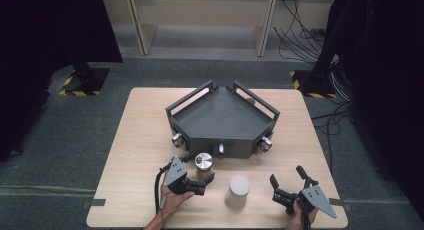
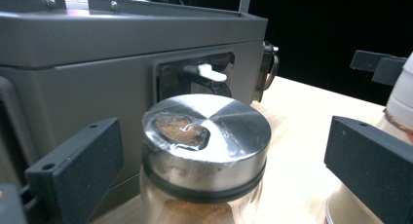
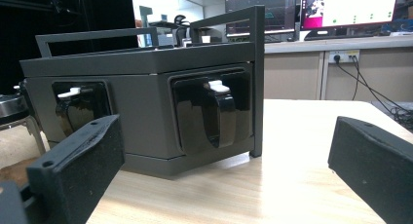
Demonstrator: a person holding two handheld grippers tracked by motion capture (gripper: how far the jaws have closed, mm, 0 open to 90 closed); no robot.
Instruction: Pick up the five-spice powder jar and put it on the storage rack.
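The left gripper (image 1: 207,182) sits low on the table (image 1: 130,155), jaws spread wide, with the steel-lidded jar (image 2: 207,156) standing upright directly ahead of it, between the two jaws but touching neither as far as the left gripper view tells. The jar's long axis is vertical, so the jaws flank it at lid height, and a straight closing would likely catch it just under the lid. The jar stands near the front wall of the dark rack (image 1: 222,122), just left of the white jar (image 1: 238,191). It is clear glass, brown powder inside, with a brushed metal cap and a window in its top. The right gripper (image 1: 290,182) rests well apart at the table's right, also wide open and empty, facing the rack; the left is plainly nearer
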